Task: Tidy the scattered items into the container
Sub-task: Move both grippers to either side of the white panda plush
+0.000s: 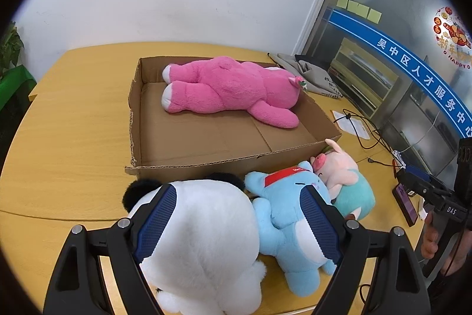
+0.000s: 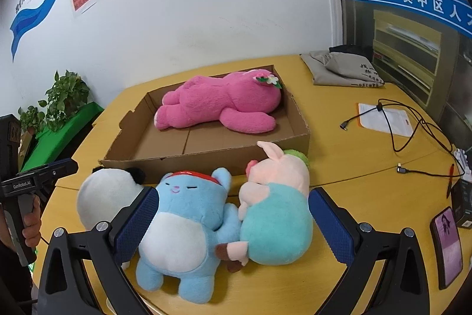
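A shallow cardboard box point(image 1: 206, 163) point(image 2: 188, 158) sits on the yellow table with a pink plush bear point(image 1: 224, 87) point(image 2: 218, 102) lying inside. In front of the box lie three plush toys in a row: a white panda point(image 1: 203, 232) point(image 2: 103, 191), a blue bear with a red headband point(image 1: 283, 214) point(image 2: 183, 220), and a pink pig in teal clothes point(image 1: 342, 170) point(image 2: 277, 214). My left gripper point(image 1: 239, 214) is open, straddling the panda and part of the blue bear. My right gripper point(image 2: 234, 214) is open around the blue bear and the pig.
A phone point(image 2: 445, 244) and a black box point(image 2: 464, 202) lie at the table's right edge. Black cables point(image 2: 413, 123), a paper sheet point(image 2: 380, 120) and a grey cloth bag point(image 2: 342, 67) lie further back on the right. Potted plants point(image 2: 65, 96) stand at the left.
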Demonstrator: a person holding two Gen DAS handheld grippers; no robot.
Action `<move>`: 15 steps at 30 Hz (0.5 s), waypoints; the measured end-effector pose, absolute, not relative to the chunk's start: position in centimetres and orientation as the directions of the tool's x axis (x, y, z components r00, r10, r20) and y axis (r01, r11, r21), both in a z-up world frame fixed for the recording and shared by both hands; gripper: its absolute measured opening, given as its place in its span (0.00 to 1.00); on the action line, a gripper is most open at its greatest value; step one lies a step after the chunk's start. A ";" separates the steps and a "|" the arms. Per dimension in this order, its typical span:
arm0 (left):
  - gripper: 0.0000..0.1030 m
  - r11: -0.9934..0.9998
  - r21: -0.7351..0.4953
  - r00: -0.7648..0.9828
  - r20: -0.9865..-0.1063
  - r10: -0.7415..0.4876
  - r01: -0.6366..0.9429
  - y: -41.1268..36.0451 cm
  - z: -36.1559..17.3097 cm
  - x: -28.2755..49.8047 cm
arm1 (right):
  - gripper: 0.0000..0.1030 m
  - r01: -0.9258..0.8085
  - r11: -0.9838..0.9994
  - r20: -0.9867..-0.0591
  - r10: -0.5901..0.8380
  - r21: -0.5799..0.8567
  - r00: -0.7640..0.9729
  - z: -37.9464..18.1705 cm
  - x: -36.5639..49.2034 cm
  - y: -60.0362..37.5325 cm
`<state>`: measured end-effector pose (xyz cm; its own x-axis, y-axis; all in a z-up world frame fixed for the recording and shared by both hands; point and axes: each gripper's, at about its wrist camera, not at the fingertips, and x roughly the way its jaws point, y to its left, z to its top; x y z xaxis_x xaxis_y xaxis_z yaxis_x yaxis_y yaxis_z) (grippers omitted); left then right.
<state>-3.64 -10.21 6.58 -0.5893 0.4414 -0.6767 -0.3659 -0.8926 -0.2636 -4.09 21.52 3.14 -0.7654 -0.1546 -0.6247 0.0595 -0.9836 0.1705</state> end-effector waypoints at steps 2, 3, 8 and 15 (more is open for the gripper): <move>0.84 -0.895 -0.263 -0.588 -0.681 0.436 -0.360 -10.2 6.4 -3.7 | 1.00 0.059 -0.983 -0.624 -0.158 0.177 -0.765 3.0 -4.3 21.6; 0.84 -0.896 -0.265 -0.586 -0.683 0.436 -0.357 -10.3 6.3 -3.6 | 1.00 0.063 -0.982 -0.624 -0.162 0.178 -0.764 3.0 -4.4 21.6; 0.84 -0.902 -0.252 -0.584 -0.695 0.421 -0.350 -11.1 6.1 -2.7 | 1.00 0.095 -0.979 -0.620 -0.187 0.179 -0.762 2.9 -4.9 20.4; 0.84 -0.911 -0.262 -0.567 -0.718 0.404 -0.318 -12.8 5.3 -0.8 | 1.00 0.134 -0.976 -0.626 -0.214 0.173 -0.750 2.3 -5.2 18.6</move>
